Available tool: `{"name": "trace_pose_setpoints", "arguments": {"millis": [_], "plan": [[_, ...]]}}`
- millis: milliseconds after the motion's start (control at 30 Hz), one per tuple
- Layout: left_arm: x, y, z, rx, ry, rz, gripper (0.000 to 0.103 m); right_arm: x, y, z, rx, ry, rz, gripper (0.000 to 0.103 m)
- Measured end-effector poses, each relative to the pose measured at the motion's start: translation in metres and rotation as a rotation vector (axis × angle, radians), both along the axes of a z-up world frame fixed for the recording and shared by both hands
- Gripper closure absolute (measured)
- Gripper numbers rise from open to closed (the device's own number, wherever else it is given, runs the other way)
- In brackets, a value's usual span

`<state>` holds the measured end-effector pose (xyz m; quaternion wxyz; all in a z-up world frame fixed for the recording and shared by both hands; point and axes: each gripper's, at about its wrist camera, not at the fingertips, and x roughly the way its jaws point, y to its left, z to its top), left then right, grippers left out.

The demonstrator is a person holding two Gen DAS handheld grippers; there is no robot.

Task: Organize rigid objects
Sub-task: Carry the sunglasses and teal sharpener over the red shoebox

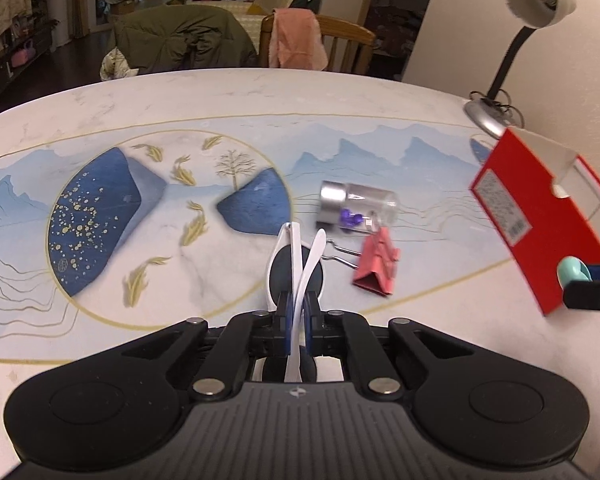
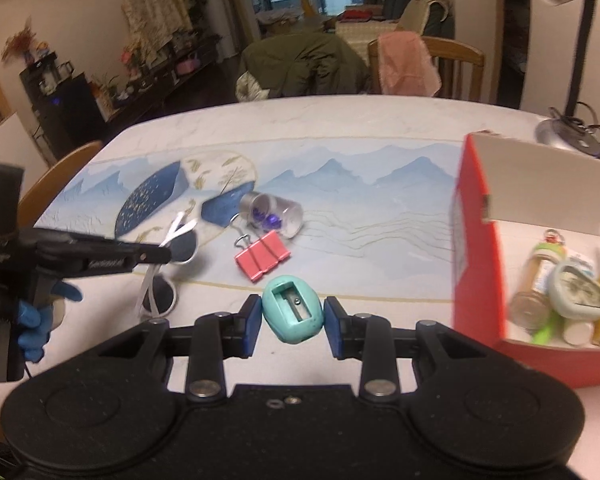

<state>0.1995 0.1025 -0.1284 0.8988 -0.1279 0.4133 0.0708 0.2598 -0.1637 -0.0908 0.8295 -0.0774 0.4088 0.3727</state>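
We have the left gripper (image 1: pixel 296 312) clenched on one thin arm of the sunglasses (image 1: pixel 290 264); they may swing loose. The right gripper (image 2: pixel 293 318) grasps the sharpener (image 2: pixel 293 314), which could clip the red box (image 2: pixel 476 248) wall.

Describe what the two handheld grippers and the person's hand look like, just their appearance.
Both grippers, left gripper and right gripper, are matte black with round side lobes, silver pivot bolts and blue finger pads. The hand wears a blue glove.

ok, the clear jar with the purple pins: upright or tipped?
Tipped. The jar lies on its side on the table mat, silver cap pointing sideways, beside the pink binder clip.
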Motion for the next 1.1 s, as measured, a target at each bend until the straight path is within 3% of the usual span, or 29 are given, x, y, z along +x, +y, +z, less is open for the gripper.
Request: {"name": "trace_pose_setpoints", "arguments": {"millis": [267,400,600,700,767,800,900,1000,1100], "plan": [[-0.009,-0.021,0.029,-0.01,-0.047,-0.044,0.098,0.004,-0.032,0.018,0.017,-0.026,-0.058,0.071],[-0.007,-0.023,0.025,0.006,-0.018,-0.036,0.098,0.006,-0.047,0.023,0.037,-0.032,-0.076,0.071],[-0.015,-0.018,0.018,-0.068,-0.004,-0.06,0.095,0.008,-0.065,0.023,0.062,-0.017,-0.097,0.071],[-0.02,-0.021,0.012,-0.055,0.018,-0.061,0.077,0.006,-0.073,0.023,0.074,-0.01,-0.1,0.071],[-0.023,-0.025,0.008,-0.029,0.022,-0.061,0.039,0.005,-0.076,0.023,0.079,-0.006,-0.104,0.071],[-0.024,-0.028,0.006,-0.019,0.023,-0.066,0.034,0.005,-0.078,0.023,0.083,-0.002,-0.106,0.071],[-0.023,-0.03,-0.007,-0.043,0.054,-0.087,0.033,0.004,-0.08,0.023,0.078,-0.001,-0.113,0.071],[-0.022,-0.034,-0.023,0.023,0.086,-0.07,0.033,0.002,-0.081,0.022,0.073,0.003,-0.121,0.071],[-0.021,-0.032,-0.034,0.03,0.102,-0.055,0.033,0.0,-0.082,0.021,0.068,0.007,-0.125,0.071]]}}
